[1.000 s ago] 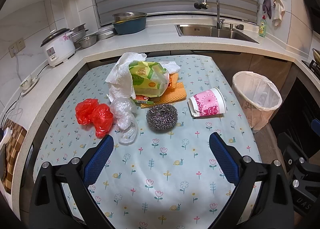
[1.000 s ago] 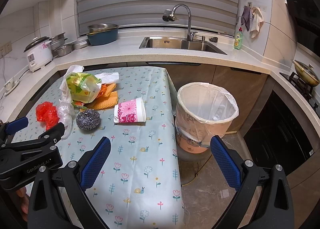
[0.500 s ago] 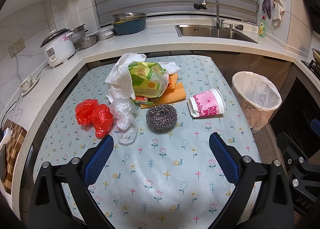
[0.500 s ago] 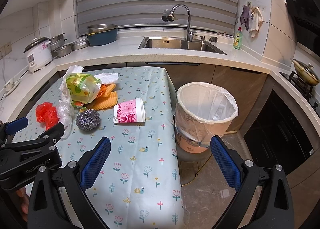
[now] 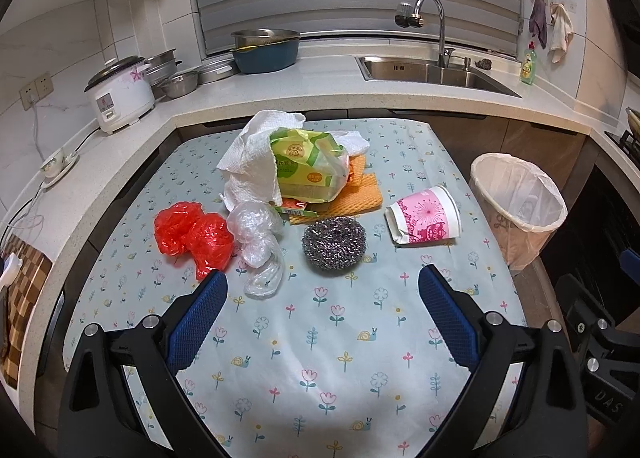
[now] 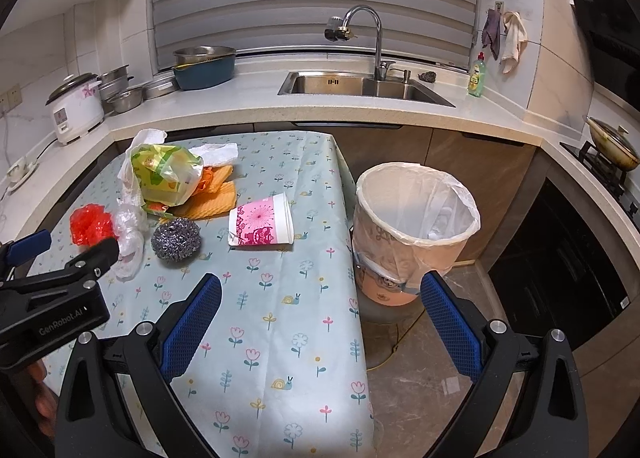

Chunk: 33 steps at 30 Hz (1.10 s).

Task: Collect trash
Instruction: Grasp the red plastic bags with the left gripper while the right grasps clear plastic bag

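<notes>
A kitchen table [image 5: 320, 358] covered by a flowered cloth is strewn with trash: a pink paper cup [image 5: 425, 220] on its side, a red bag [image 5: 192, 236], a steel scourer [image 5: 334, 243]. A lined bin [image 6: 416, 230] stands beside it. The left gripper [image 5: 322, 290] and right gripper [image 6: 320, 294] are held wide open, empty.

You have a pale blue tablecloth [image 5: 320, 338] with flower and snail print, a red bag [image 5: 192, 234], a pink patterned cup [image 5: 426, 220], and blue-padded fingers [image 5: 198, 322].
</notes>
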{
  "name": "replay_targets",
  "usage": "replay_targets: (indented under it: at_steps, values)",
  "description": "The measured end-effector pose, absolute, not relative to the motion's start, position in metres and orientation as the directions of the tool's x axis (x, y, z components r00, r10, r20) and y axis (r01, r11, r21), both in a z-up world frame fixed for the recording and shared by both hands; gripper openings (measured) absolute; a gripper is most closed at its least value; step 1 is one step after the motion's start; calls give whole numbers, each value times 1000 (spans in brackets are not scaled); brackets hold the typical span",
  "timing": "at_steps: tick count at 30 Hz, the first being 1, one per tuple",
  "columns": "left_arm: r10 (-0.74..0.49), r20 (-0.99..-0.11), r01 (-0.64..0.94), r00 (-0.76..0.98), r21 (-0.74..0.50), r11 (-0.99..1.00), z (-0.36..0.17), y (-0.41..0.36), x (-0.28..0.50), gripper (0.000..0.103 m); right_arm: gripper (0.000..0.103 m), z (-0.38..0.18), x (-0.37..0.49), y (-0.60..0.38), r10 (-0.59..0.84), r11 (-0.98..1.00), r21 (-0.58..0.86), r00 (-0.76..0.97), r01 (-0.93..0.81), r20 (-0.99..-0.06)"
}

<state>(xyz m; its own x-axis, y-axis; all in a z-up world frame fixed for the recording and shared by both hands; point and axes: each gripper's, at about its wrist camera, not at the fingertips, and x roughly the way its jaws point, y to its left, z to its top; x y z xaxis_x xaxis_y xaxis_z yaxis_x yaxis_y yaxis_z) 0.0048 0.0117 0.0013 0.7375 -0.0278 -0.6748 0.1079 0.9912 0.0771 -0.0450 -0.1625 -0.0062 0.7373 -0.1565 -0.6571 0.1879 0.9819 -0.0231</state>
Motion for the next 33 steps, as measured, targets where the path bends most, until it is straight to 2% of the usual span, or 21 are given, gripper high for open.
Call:
replay_targets:
  at_steps: [8, 19, 28, 32, 33]
  values:
    - [0, -702, 34, 712, 34, 999, -17, 59, 39, 92, 96, -20, -17, -146, -149, 984, -31, 723, 174, -675]
    - [81, -750, -52, 657, 62, 997, -55, 132, 93, 92, 96, -49, 31, -113, -117, 987, -5, 695, 160, -709]
    - [36, -784, 16, 620, 58, 998, -80, 148, 134, 92, 96, -71, 74, -65, -63, 995, 7, 669, 101, -741]
    - [7, -801, 8, 599, 15, 1000, -91, 164, 149, 92, 96, -78, 89, -43, -40, 998, 7, 661, 68, -750]
    - [6, -803, 6, 596, 12, 1000, -94, 167, 151, 89, 96, -81, 94, -39, -36, 998, 7, 657, 62, -753]
